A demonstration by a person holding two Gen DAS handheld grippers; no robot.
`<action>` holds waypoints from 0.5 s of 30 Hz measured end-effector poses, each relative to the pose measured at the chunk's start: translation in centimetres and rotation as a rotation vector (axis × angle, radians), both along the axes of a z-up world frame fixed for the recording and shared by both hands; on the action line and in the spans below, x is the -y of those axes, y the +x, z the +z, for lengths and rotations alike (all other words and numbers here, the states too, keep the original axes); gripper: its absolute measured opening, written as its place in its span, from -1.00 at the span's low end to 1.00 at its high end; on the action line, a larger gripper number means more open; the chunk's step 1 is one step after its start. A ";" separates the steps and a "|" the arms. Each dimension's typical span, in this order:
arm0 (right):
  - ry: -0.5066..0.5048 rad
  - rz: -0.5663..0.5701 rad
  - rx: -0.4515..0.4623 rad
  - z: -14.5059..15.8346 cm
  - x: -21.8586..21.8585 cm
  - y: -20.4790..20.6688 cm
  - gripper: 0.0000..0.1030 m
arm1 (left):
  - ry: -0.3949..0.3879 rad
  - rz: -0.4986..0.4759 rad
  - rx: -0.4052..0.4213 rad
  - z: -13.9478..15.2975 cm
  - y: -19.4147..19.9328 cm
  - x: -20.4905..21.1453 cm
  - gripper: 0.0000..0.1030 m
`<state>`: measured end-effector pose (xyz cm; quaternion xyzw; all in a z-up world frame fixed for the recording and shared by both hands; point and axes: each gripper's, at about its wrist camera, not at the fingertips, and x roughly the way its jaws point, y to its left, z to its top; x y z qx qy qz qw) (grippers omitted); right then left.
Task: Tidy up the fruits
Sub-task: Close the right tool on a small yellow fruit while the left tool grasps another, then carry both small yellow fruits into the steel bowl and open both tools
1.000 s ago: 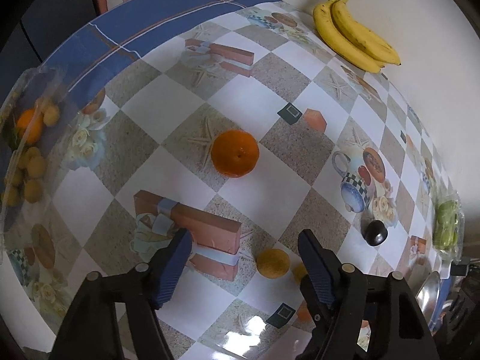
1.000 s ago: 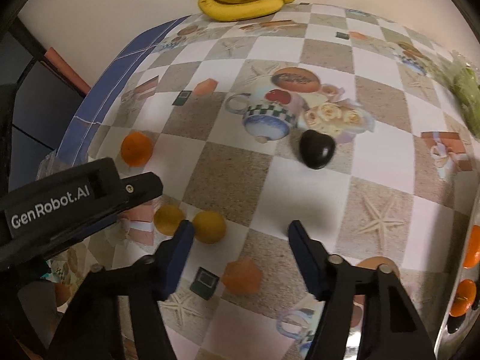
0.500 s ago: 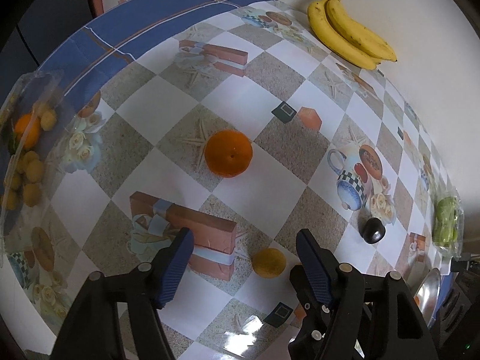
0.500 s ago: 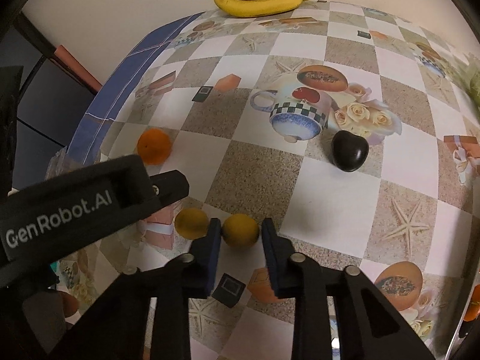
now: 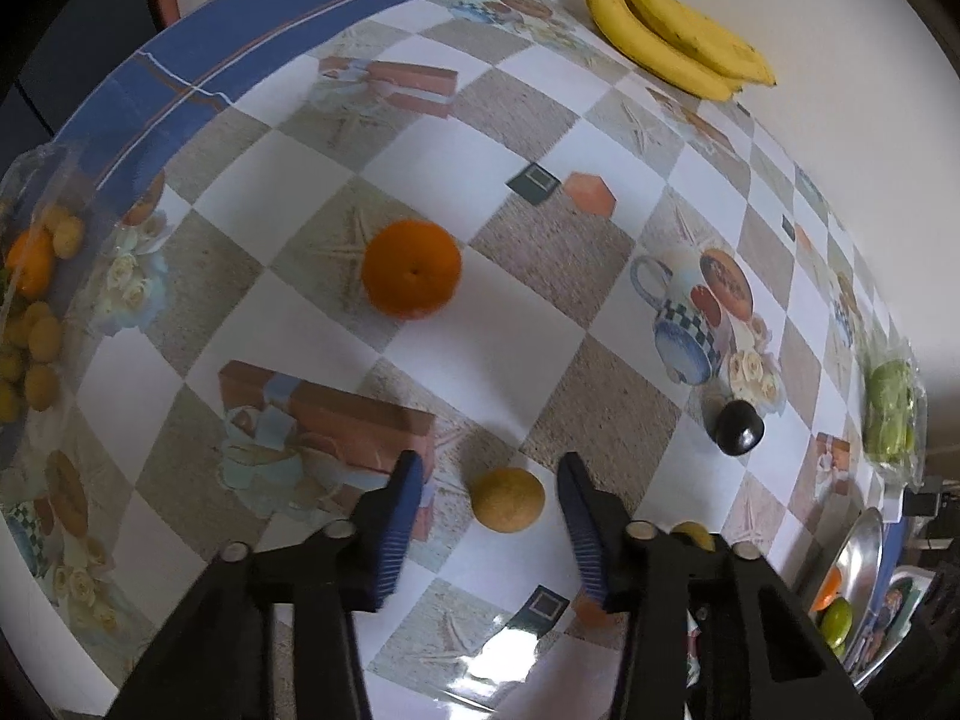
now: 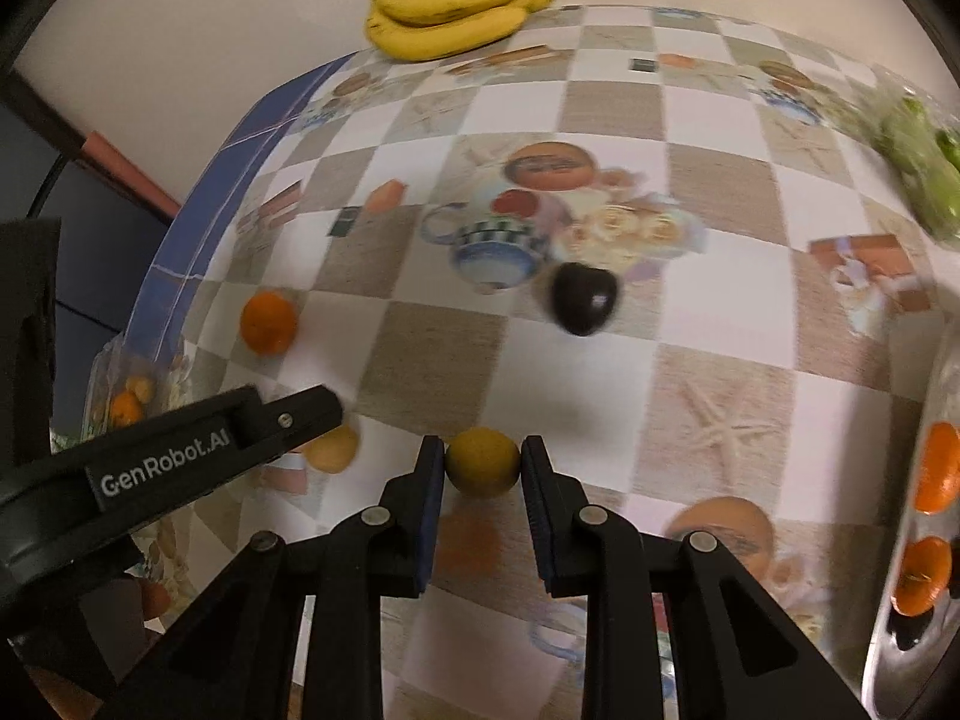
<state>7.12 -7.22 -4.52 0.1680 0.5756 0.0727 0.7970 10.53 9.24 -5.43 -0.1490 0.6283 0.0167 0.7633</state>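
Note:
My right gripper [image 6: 483, 456] is shut on a small yellow fruit [image 6: 482, 461] and holds it just above the table. My left gripper [image 5: 489, 483] is open around a second small yellow fruit [image 5: 507, 499] that lies on the tablecloth; it also shows in the right wrist view [image 6: 331, 450] beside the left gripper's arm. An orange [image 5: 411, 269] lies in the middle of the table. A dark plum [image 5: 737, 427] lies to the right, near the printed teapot. A bunch of bananas [image 5: 672, 45] lies at the far edge by the wall.
A clear bag of small yellow fruits and an orange [image 5: 30, 312] lies at the left edge. A bag of green fruit [image 5: 888, 414] lies at the right. A metal tray [image 6: 924, 480] at the right holds oranges. The wall runs behind the table.
My right gripper closed on the small yellow fruit and lifted it slightly. My left gripper moved forward so that its fingers flank the other yellow fruit.

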 end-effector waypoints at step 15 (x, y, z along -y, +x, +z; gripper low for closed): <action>-0.010 -0.024 0.023 1.6 2.3 -1.0 -0.47 | 0.026 -0.024 0.035 0.9 -0.1 1.4 -0.43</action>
